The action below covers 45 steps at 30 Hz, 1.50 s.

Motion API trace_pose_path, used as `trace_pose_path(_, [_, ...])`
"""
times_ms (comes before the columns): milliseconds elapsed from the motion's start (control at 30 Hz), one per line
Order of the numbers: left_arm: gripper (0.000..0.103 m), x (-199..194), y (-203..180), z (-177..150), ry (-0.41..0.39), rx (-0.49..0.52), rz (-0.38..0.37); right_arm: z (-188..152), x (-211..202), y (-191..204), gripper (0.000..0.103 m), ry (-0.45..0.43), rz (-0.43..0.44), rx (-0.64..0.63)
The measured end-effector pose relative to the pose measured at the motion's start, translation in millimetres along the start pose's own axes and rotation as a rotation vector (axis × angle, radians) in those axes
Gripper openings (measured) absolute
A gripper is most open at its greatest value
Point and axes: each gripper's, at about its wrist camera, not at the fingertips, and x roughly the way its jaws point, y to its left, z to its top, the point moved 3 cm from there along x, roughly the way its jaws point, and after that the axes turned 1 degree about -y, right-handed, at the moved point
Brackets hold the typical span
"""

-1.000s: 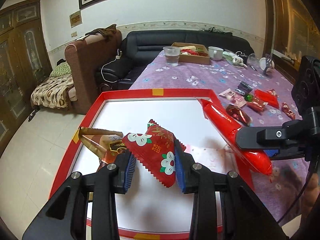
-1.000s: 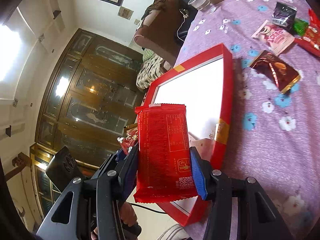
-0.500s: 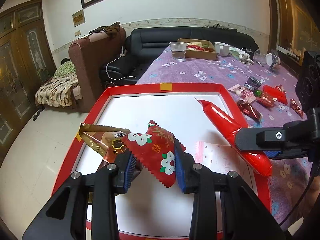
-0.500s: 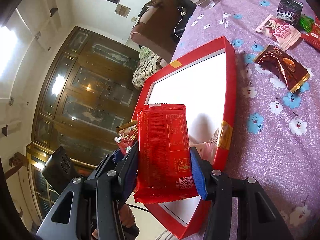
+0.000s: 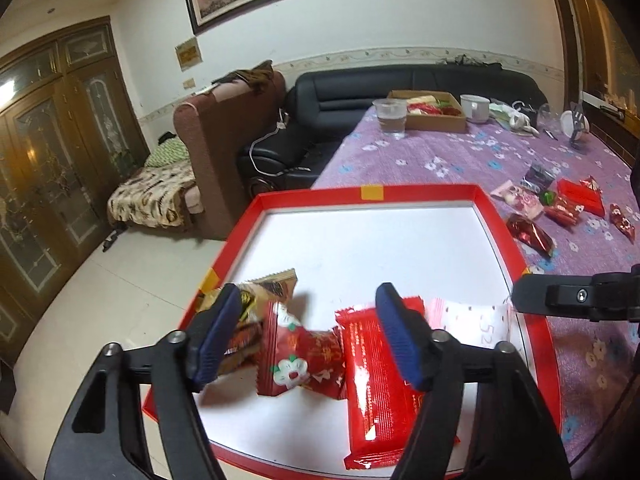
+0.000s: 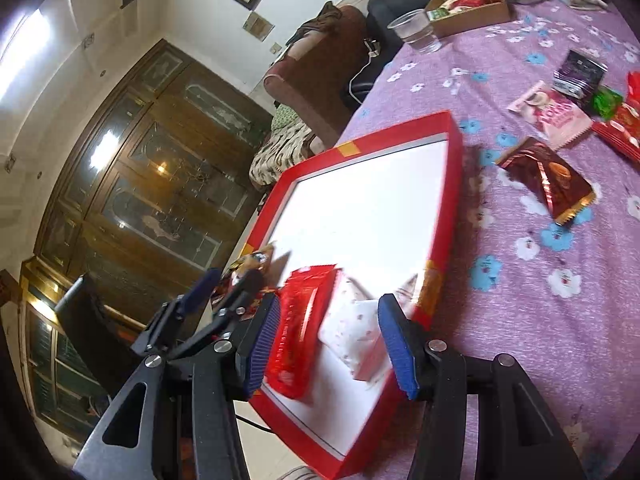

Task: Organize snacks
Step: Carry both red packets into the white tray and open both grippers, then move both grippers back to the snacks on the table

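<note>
Both tools, left [image 5: 310,332] and right [image 6: 326,344], have spread wide, dropping their red packets [image 5: 300,356] [image 5: 376,376] into the tray [image 5: 424,194].

the white-and-pink packet [image 5: 470,326] in the red tray [image 5: 430,191] bears faint grey digits that look like "52". the long red packet [image 5: 374,380] carries rows of small print, too fine to read. the pink packet [image 6: 550,114] on the bench [image 6: 540,300] has red lettering, blurred beyond reading.

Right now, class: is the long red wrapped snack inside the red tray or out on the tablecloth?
Inside. The long red snack lies flat on the red tray's white floor, between the flowered packet and pink packet.
</note>
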Motion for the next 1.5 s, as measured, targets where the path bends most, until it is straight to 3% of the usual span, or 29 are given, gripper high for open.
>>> trace_pose_path(200, [0.071, -5, -4, 4, -0.015, 0.011, 0.004, 3, -12, -10, 0.054, -0.058, 0.049, 0.007])
trace_pose_path(700, [0.071, -11, -24, 9, -0.015, 0.062, 0.008, 4, -39, -33, 0.055, -0.108, 0.059, 0.068])
trace_pose_path(867, [0.071, -11, -38, 15, -0.010, 0.092, -0.029, 9, -58, -52, 0.055, -0.139, 0.039, 0.081])
trace_pose_path(1267, [0.073, 1, -132, 49, 0.018, 0.213, -0.198, 21, -189, -146, 0.056, -0.352, -0.176, 0.194])
trace_pose_path(1400, [0.073, 17, -167, 59, 0.052, 0.258, -0.215, 31, -232, -175, 0.060, -0.412, -0.293, 0.226])
trace_pose_path(1500, [0.073, 28, -182, 59, 0.093, 0.277, -0.209, 41, -249, -197, 0.062, -0.407, -0.415, 0.223])
